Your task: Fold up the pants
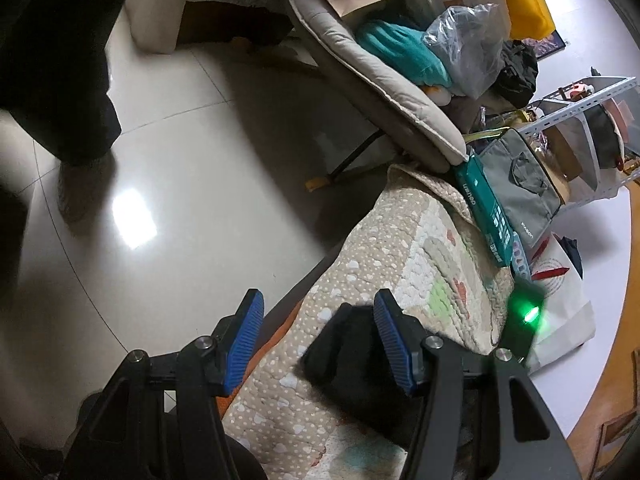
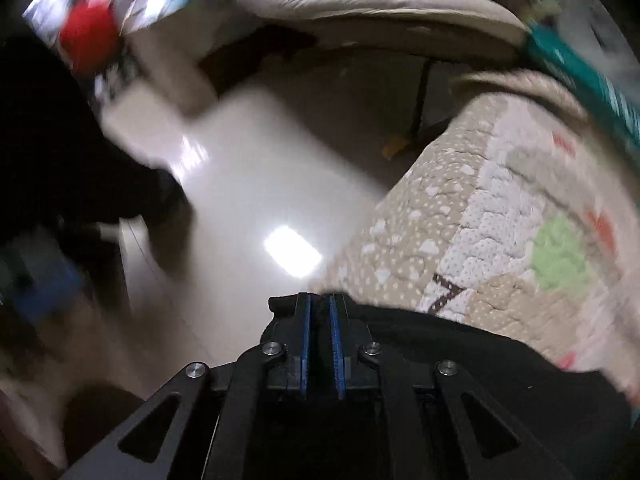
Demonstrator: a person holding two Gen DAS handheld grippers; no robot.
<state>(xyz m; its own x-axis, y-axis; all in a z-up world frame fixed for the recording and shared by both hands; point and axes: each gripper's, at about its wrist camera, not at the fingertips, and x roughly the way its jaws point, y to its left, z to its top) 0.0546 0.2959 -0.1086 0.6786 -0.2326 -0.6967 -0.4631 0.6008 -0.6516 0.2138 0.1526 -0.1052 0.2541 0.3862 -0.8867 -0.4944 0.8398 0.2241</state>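
The black pants (image 1: 352, 360) lie on a beige quilted bed cover (image 1: 400, 240) near its front edge. My left gripper (image 1: 318, 312) is open above the quilt's edge, its right finger over a corner of the pants, nothing between the blue pads. In the blurred right wrist view, my right gripper (image 2: 320, 304) is shut on black pants fabric (image 2: 460, 340), which trails right and down across the quilt (image 2: 500, 208).
Glossy tiled floor (image 1: 200, 160) lies to the left of the bed. A padded lounge chair (image 1: 380, 80) piled with bags and clothes stands behind. A teal box (image 1: 484, 208), grey bag (image 1: 524, 188) and metal shelf (image 1: 580, 112) are to the right. A person's dark-clothed leg (image 1: 60, 80) stands far left.
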